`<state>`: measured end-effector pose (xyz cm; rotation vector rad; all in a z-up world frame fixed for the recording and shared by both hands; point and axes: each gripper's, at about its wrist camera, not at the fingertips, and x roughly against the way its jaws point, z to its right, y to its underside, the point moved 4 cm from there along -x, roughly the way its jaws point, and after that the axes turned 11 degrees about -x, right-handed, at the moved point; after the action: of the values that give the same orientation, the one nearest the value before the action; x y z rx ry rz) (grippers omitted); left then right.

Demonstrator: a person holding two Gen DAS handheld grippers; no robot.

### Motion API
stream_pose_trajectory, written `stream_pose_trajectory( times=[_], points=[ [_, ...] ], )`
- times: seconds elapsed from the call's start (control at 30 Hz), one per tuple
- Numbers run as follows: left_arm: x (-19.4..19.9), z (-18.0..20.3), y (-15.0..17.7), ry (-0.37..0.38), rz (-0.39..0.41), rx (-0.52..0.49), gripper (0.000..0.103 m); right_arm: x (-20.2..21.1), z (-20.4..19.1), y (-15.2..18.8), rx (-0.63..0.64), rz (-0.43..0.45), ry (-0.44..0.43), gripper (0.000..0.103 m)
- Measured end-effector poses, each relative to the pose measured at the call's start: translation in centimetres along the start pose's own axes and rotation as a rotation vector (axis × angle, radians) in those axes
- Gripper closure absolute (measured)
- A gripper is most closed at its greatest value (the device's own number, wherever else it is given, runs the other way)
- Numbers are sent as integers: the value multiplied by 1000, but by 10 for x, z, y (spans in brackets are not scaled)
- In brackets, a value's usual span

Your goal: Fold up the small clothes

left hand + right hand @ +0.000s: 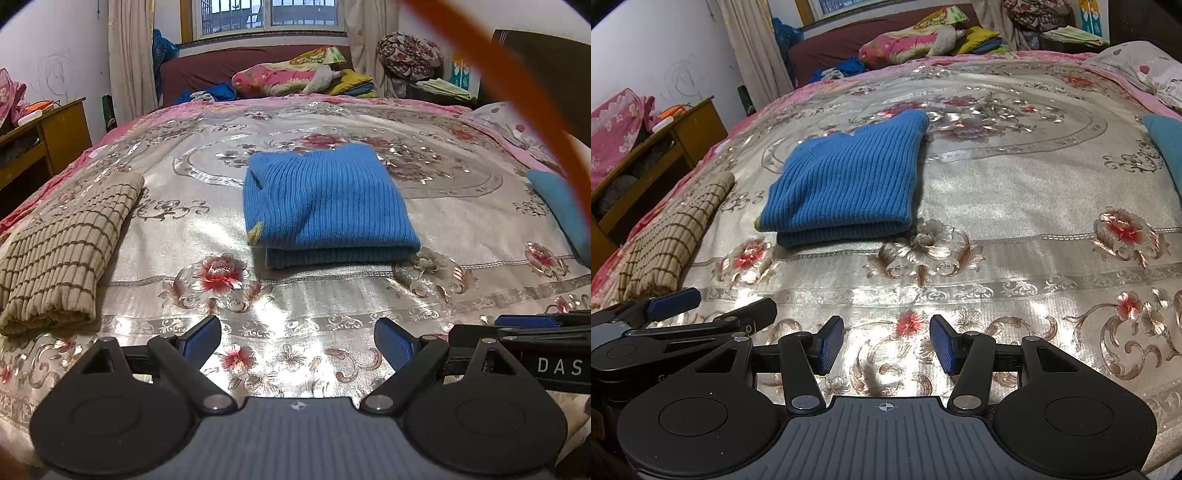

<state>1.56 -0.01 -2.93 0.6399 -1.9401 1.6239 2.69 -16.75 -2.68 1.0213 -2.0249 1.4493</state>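
A blue ribbed knit garment (325, 206) lies folded in a neat rectangle in the middle of the bed; it also shows in the right wrist view (846, 184). A small yellow patch shows at its near left corner. My left gripper (297, 345) is open and empty, low over the bedspread near the front edge, well short of the garment. My right gripper (886, 345) is open and empty, beside the left one and to its right. The left gripper also shows at the left edge of the right wrist view (713, 302).
A folded beige striped garment (66, 251) lies at the left of the bed. A teal cloth (557, 206) lies at the right edge. The floral bedspread (332, 295) covers the bed. A wooden cabinet (55, 133) stands left. Piled bedding (291, 77) lies behind.
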Motion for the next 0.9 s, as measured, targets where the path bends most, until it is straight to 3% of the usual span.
stream_pose_trajectory(
  times=[0.9],
  points=[
    [1,0,0,2,2,-5,12,-1,0,1,0,-4,0,52]
  ],
)
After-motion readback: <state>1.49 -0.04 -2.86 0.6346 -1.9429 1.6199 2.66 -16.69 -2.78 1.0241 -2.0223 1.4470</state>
